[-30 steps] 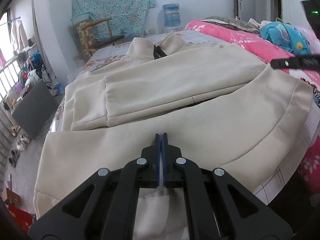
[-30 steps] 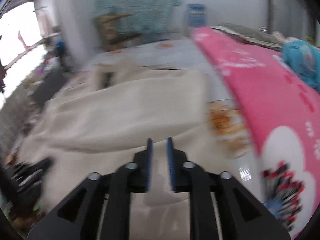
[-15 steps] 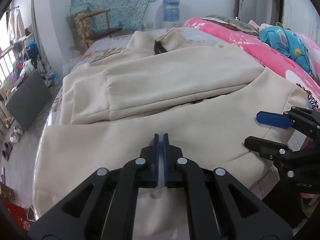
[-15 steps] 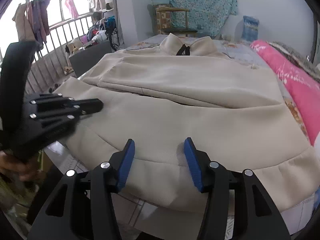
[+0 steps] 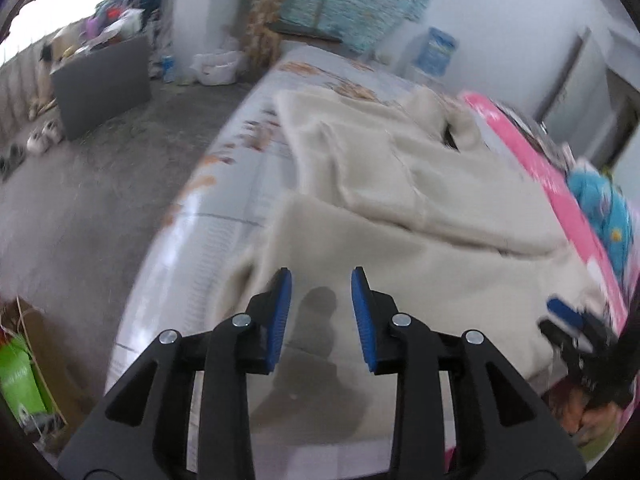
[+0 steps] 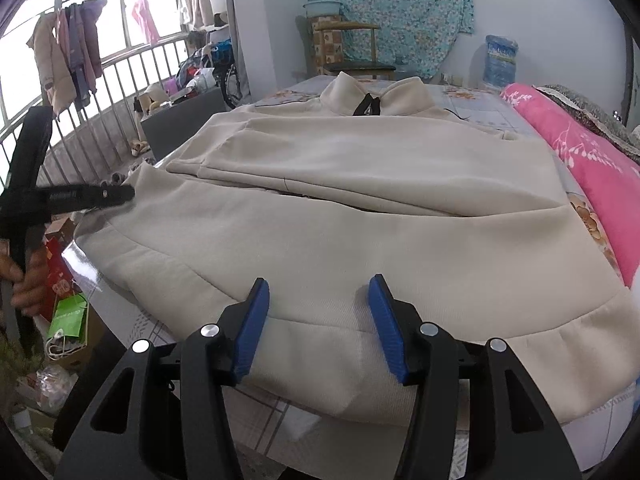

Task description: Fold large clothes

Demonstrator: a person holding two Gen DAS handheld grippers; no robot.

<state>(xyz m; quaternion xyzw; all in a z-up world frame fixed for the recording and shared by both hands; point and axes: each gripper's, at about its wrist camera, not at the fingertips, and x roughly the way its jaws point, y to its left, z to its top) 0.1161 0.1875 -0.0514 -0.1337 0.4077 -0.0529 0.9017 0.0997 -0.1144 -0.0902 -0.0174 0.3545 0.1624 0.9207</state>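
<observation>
Cream garment point(image 6: 360, 216) lies spread flat on bed point(image 6: 472, 96). Right gripper point(image 6: 318, 320) over its near hem, jaws apart, empty. Left gripper point(image 5: 320, 308) at hem's left corner, jaws just opening, gripping nothing.

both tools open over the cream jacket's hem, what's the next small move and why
Probably ease the right tool down and close it on the hem of the cream jacket. Its jaws stand open with the hem band right under them. The left tool, jaws just opened, empty, hangs near the other hem corner.
</observation>
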